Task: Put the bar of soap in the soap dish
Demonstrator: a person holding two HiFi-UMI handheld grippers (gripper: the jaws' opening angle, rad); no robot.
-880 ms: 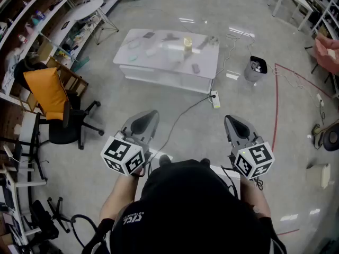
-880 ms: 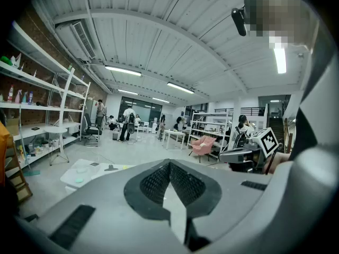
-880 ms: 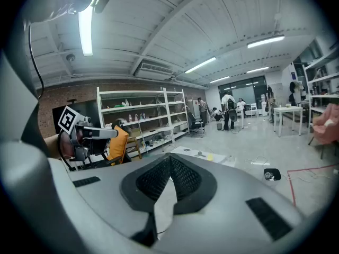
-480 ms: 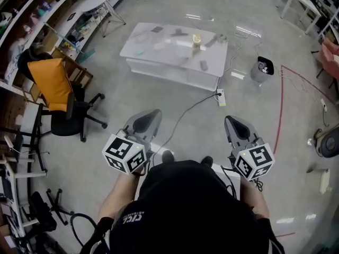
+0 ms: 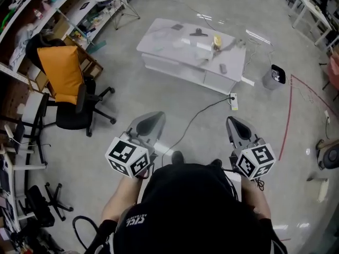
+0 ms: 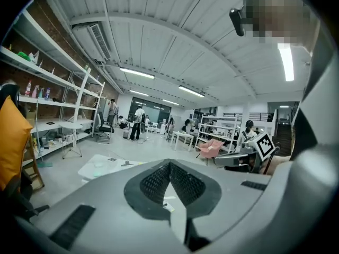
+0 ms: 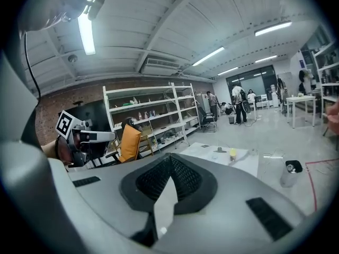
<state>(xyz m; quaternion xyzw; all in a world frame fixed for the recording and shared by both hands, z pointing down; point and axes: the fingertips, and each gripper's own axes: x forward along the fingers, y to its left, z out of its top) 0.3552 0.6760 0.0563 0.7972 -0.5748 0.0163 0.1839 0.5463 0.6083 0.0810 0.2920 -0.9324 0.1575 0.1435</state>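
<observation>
Here the person is standing on the grey floor (image 5: 132,97), well away from the low white desk (image 5: 175,30), and is holding both grippers out in front at about waist height, angled slightly downward. The left gripper (image 5: 154,115) is showing its jaws pressed together with nothing between them; in the left gripper view the two dark ribbed pads (image 6: 159,181) are meeting at the tip. The right gripper (image 5: 232,120) is likewise sitting with its jaws together and empty, as its own view (image 7: 170,162) is showing.

The desk is carrying several small things, among them a small yellow item (image 5: 217,40) and a dark flat piece (image 5: 223,67), but at this range the bar of soap and the soap dish cannot be picked out for certain; neither gripper is touching anything on it.

A white power strip (image 5: 233,101) is lying on the floor just in front of the desk, with a cable running from it toward the person. A grey bin (image 5: 274,77) is standing to the desk's right. To the left, a black office chair (image 5: 74,118) is standing beside an orange cushion (image 5: 62,70) near the shelves (image 5: 32,15).
</observation>
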